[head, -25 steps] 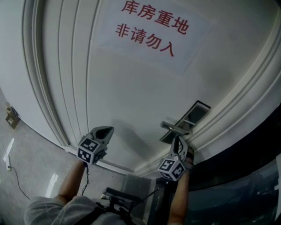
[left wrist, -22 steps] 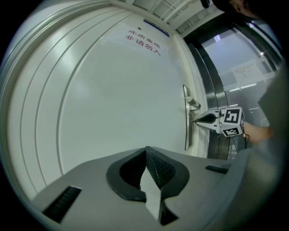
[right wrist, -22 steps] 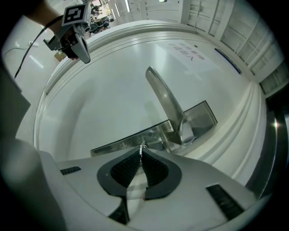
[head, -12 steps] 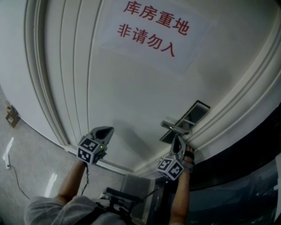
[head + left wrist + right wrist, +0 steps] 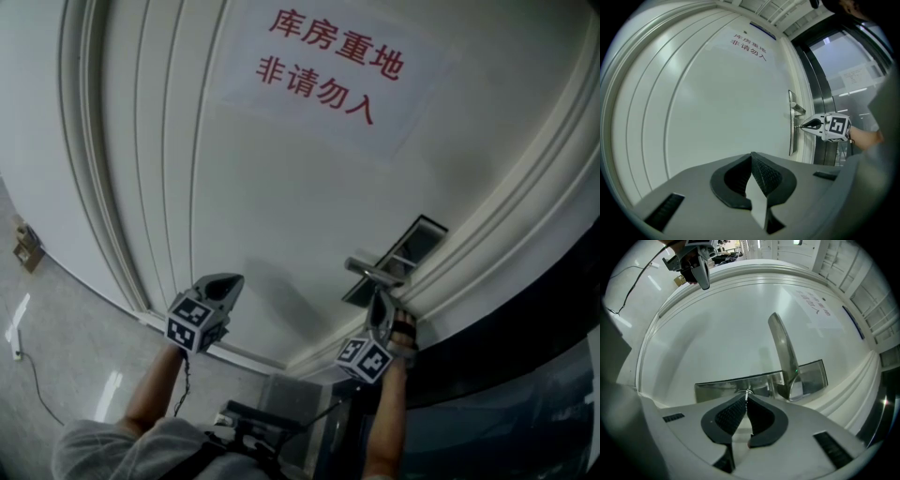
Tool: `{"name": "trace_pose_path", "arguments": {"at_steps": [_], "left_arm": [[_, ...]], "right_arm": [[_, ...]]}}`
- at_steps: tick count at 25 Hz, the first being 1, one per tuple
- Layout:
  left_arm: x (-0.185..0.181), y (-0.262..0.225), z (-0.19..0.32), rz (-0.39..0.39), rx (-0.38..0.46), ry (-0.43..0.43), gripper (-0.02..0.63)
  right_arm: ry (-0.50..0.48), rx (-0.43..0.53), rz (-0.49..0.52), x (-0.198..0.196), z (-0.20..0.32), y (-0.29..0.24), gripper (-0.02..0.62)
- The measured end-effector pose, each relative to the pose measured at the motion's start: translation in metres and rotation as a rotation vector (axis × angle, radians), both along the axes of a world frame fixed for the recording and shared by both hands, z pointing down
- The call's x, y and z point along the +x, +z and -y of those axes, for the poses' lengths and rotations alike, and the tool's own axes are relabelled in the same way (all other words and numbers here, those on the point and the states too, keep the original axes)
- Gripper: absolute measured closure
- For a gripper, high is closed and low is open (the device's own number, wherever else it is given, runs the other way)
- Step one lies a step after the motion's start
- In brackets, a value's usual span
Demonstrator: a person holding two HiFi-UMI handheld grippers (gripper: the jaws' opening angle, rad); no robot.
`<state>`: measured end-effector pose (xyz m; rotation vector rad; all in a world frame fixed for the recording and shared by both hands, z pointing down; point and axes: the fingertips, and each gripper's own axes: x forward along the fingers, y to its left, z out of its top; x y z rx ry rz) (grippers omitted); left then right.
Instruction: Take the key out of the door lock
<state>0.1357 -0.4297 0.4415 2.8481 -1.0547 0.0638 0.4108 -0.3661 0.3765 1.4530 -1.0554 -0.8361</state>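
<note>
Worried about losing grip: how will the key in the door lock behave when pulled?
The key looks like thin, bare metal, so it is probably stiff but slippery. Only a sliver shows between the closing jaws of the right gripper, so it may slip free.

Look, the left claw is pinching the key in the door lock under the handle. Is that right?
Not quite: it is the right claw, not the left. Its jaws are closing with the key between their tips, in the door lock under the handle. The right gripper view shows this. The left claw is shut on nothing, away from the door.
</note>
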Motion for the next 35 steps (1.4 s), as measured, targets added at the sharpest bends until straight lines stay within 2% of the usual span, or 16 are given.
{"name": "trace_pose_path", "arguments": {"at_steps": [17, 22, 35], "left_arm": [[-0.008, -0.002, -0.005, -0.003, 0.004, -0.007, 0.613], [-0.01, 0.001, -0.006, -0.005, -0.001, -0.01, 0.614], [-0.014, -0.001, -0.008, 0.003, 0.007, -0.005, 0.614]], "right_arm": [[-0.005, -0.052, -0.106, -0.002, -0.003, 0.0, 0.572], [0.004, -0.063, -0.165, -0.003, -0.005, 0.0, 0.574], [0.009, -0.05, -0.106, -0.005, -0.01, -0.001, 0.574]]}}
